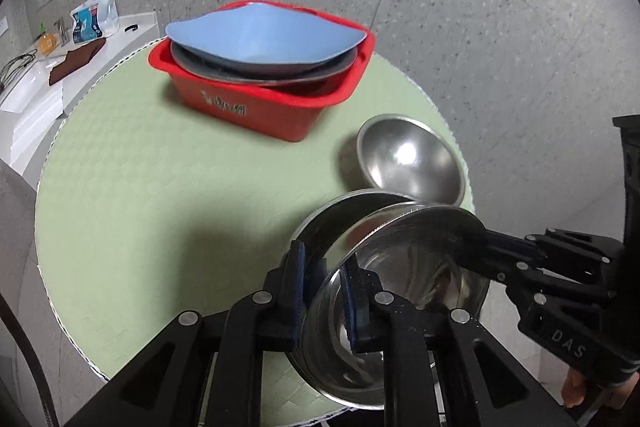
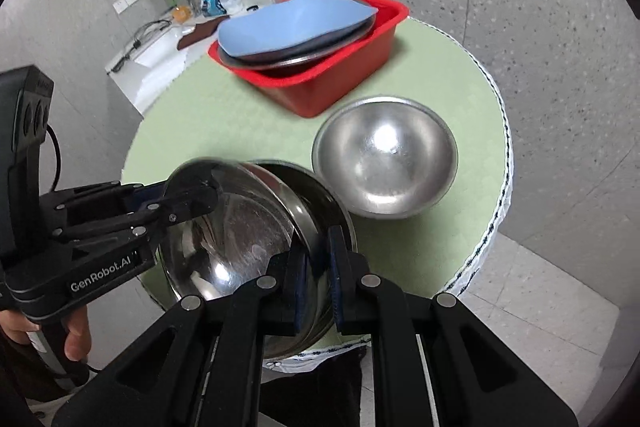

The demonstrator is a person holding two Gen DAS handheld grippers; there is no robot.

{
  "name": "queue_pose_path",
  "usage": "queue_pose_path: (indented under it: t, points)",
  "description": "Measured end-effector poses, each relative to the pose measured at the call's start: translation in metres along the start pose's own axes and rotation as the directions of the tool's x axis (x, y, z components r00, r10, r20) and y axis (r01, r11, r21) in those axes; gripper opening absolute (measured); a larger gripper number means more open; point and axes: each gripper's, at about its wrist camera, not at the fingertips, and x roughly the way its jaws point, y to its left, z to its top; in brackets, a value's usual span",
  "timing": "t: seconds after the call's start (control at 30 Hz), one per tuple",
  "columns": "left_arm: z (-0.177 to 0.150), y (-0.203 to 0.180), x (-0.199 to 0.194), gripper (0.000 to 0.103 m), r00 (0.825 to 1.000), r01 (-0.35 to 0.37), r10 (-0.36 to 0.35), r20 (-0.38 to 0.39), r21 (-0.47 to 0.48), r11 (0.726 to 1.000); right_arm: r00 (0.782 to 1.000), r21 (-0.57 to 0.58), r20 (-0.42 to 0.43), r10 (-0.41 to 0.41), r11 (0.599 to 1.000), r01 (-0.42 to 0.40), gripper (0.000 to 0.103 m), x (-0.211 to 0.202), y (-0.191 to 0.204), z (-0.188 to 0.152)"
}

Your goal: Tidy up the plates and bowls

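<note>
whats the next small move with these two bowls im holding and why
Probably ease the tilted bowl down until it sits level inside the lower bowl, then let go. The left gripper and right gripper both appear clamped on its rim at opposite sides, and it sits partly nested but canted, one edge raised above the lower bowl's rim.
</note>
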Motion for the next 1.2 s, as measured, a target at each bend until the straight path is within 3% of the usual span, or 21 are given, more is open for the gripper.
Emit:
queue_pose_path:
  t: [0.2, 0.23, 0.27, 0.3, 0.37, 0.4, 0.53, 0.6, 0.7, 0.83, 0.93, 1.0, 1.03, 1.1, 1.2]
  points:
    - [-0.002, -0.005, 0.006, 0.02, 1.0, -0.007, 0.007, 0.01, 0.01, 1.0, 0.996, -0.054, 0.013, -0.084, 0.995, 0.084, 0.014, 0.008, 0.006, -0.004]
    - [-0.004, -0.006, 0.004, 0.024, 1.0, -0.009, 0.008, 0.022, 0.011, 1.0, 0.996, -0.059, 0.016, -0.088, 0.994, 0.089, 0.014, 0.008, 0.007, -0.004]
    - [-0.004, -0.006, 0.002, 0.039, 0.999, -0.01, 0.009, 0.034, 0.014, 1.0, 0.996, -0.062, 0.018, -0.091, 0.994, 0.092, 0.016, 0.007, 0.007, -0.005]
    - [-0.004, -0.006, -0.004, 0.054, 0.998, -0.011, 0.01, 0.055, 0.016, 1.0, 0.996, -0.065, 0.023, -0.089, 0.994, 0.091, 0.019, 0.005, 0.007, -0.005]
    - [-0.004, -0.008, -0.011, 0.062, 0.996, -0.015, 0.014, 0.087, 0.019, 1.0, 0.995, -0.074, 0.042, -0.094, 0.993, 0.097, 0.048, -0.001, 0.01, -0.005]
    - [-0.004, -0.008, -0.015, 0.062, 0.995, -0.014, 0.012, 0.095, 0.019, 1.0, 0.993, -0.078, 0.057, -0.1, 0.991, 0.104, 0.054, -0.004, 0.01, -0.004]
    - [0.0, -0.008, -0.025, 0.064, 0.993, -0.007, 0.007, 0.122, 0.001, 1.0, 0.993, -0.052, 0.104, -0.054, 0.997, 0.06, 0.056, -0.022, 0.005, 0.003]
    - [0.007, -0.011, -0.024, 0.072, 0.992, -0.007, 0.007, 0.124, -0.001, 1.0, 0.989, 0.004, 0.146, -0.032, 0.999, 0.031, 0.056, -0.034, -0.01, 0.012]
    - [0.022, -0.019, -0.012, 0.073, 0.996, -0.001, 0.0, 0.09, 0.01, 1.0, 0.982, 0.079, 0.178, -0.069, 0.995, 0.056, 0.062, -0.039, -0.032, 0.023]
    - [0.045, -0.039, 0.018, 0.072, 0.999, -0.047, 0.046, 0.028, 0.051, 0.998, 0.985, 0.196, 0.12, -0.125, 0.976, 0.1, 0.062, -0.015, -0.078, 0.037]
    - [0.056, -0.053, 0.041, 0.07, 0.996, -0.079, 0.082, -0.033, 0.087, 0.993, 0.993, 0.235, 0.058, -0.1, 0.968, 0.084, 0.062, 0.009, -0.098, 0.041]
    - [0.061, -0.059, 0.053, 0.06, 0.994, -0.086, 0.092, -0.064, 0.096, 0.992, 0.998, 0.257, 0.024, -0.06, 0.965, 0.052, 0.062, 0.026, -0.105, 0.041]
    - [0.063, -0.059, 0.059, 0.059, 0.992, -0.085, 0.093, -0.086, 0.099, 0.991, 0.999, 0.264, 0.015, -0.038, 0.964, 0.033, 0.062, 0.032, -0.108, 0.04]
    - [0.065, -0.063, 0.072, 0.058, 0.985, -0.1, 0.115, -0.125, 0.12, 0.988, 1.0, 0.273, -0.008, -0.014, 0.962, 0.015, 0.058, 0.045, -0.112, 0.04]
    - [0.069, -0.069, 0.091, 0.044, 0.974, -0.112, 0.137, -0.178, 0.147, 0.983, 0.998, 0.292, -0.045, 0.042, 0.956, -0.027, 0.037, 0.062, -0.119, 0.042]
